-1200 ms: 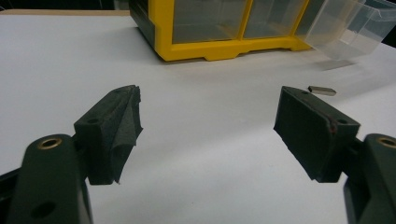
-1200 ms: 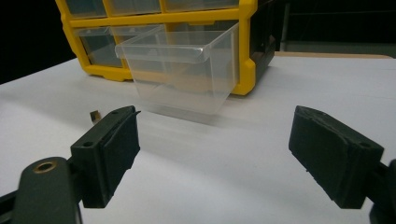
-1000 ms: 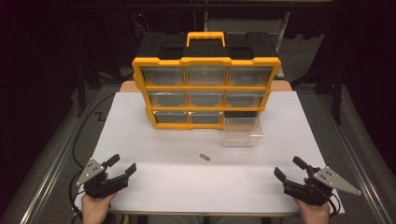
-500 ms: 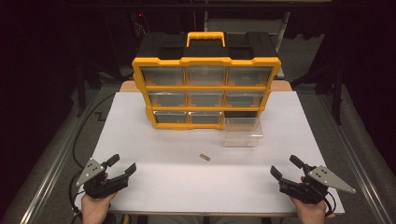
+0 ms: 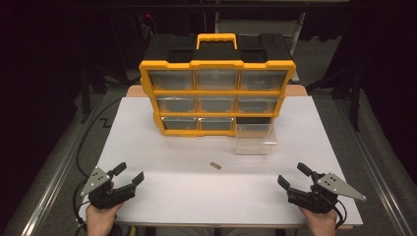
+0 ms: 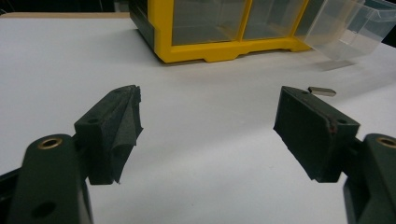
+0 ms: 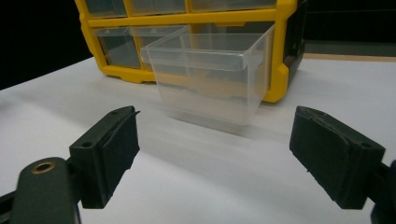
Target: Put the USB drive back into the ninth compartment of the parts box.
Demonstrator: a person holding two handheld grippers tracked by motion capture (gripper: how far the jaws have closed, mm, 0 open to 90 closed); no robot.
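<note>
**Three cameras, one table**

The high view looks down from above the person's side of the white table (image 5: 206,196) and faces forward to the yellow drawer box (image 5: 218,88) at the far side. The left gripper view sits low, close to the table, and looks toward the box's bottom left corner. The right gripper view sits low too and faces the clear drawer (image 7: 210,77). All three show the box, the clear drawer and the table.

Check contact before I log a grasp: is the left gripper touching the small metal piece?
Apart. High view shows bare table between left gripper and small metal piece.
</note>
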